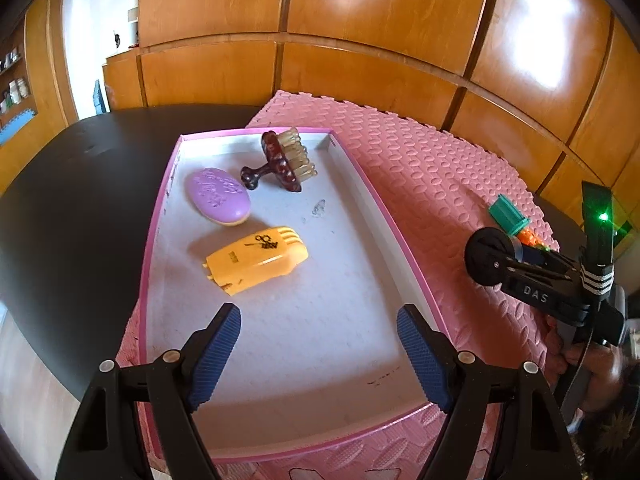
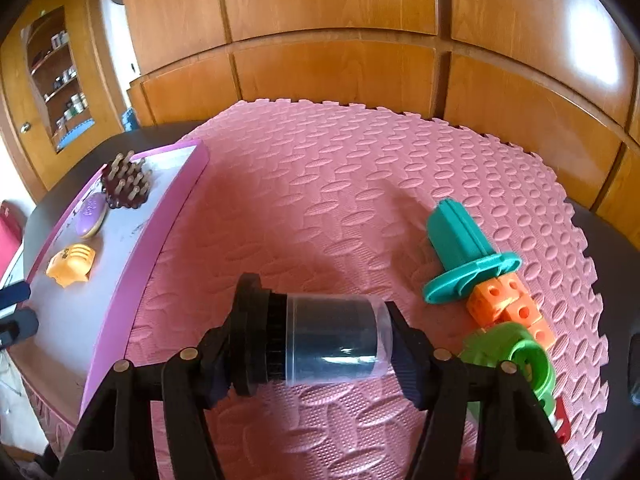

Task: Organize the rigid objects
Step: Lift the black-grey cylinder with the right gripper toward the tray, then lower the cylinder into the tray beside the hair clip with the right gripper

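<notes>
My right gripper [image 2: 316, 344] is shut on a black cylinder with a clear cap [image 2: 332, 340], one pad on each end, low over the pink foam mat [image 2: 320, 200]. The left wrist view shows that gripper [image 1: 516, 268] at the right, with the cylinder's black disc end [image 1: 486, 258] facing the camera. My left gripper [image 1: 319, 320] hangs open over the near half of a white box with a pink rim [image 1: 412, 264], nothing between its fingers. Inside the box lie a purple oval piece [image 1: 220, 196], a brown brush [image 1: 284, 160] and a yellow plastic piece [image 1: 256, 258].
A teal plastic piece [image 2: 460, 256], orange perforated blocks [image 2: 504, 308] and a green ring [image 2: 520, 356] lie on the mat right of the cylinder. The mat rests on a black table [image 1: 80, 220]. Wooden cabinets stand behind. A person's hand [image 1: 600, 372] holds the right gripper.
</notes>
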Available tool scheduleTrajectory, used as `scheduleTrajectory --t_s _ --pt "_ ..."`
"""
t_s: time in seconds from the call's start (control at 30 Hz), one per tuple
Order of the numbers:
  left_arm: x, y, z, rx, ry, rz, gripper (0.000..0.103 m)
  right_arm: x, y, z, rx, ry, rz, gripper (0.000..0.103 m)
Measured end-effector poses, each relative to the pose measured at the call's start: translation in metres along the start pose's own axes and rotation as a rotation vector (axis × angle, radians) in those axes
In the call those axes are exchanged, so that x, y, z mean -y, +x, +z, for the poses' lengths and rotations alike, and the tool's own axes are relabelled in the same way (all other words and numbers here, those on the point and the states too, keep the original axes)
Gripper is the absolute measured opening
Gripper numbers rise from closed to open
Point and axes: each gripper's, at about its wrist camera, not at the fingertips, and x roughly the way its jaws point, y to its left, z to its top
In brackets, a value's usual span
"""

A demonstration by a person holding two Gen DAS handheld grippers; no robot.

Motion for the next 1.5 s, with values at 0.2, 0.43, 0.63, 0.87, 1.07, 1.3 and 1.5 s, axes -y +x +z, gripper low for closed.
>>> scheduleTrajectory --t_s 0.2,0.43,0.63,0.87,1.07,1.3,1.5 --pt "0.007 -0.005 -0.003 0.030 0.032 0.029 0.081 0.001 0.002 -0.004 0.012 0.019 0.022 0.065" --pt "0.004 -0.009 -0.003 0.054 0.021 0.060 0.081 0.002 -0.001 -0.005 0.027 0.042 -0.049 0.065" --pt "0.002 -0.009 -0.004 0.050 0.023 0.083 0.081 0.006 -0.002 -0.005 0.026 0.048 -0.061 0.065" --pt "0.000 -0.015 -0.003 0.068 0.026 0.099 0.081 0.005 -0.002 -0.006 0.029 0.038 -0.072 0.065" --pt "-0.004 -0.017 -0.003 0.069 0.017 0.099 0.081 0.004 -0.002 -0.006 0.032 0.034 -0.082 0.065" --pt "-0.013 -0.018 -0.004 0.066 -0.005 0.101 0.081 0.007 -0.001 -0.006 0.030 0.053 -0.092 0.065" --pt "-0.018 -0.018 -0.007 0.060 -0.022 0.093 0.081 0.006 -0.002 -0.007 0.034 0.051 -0.120 0.065"
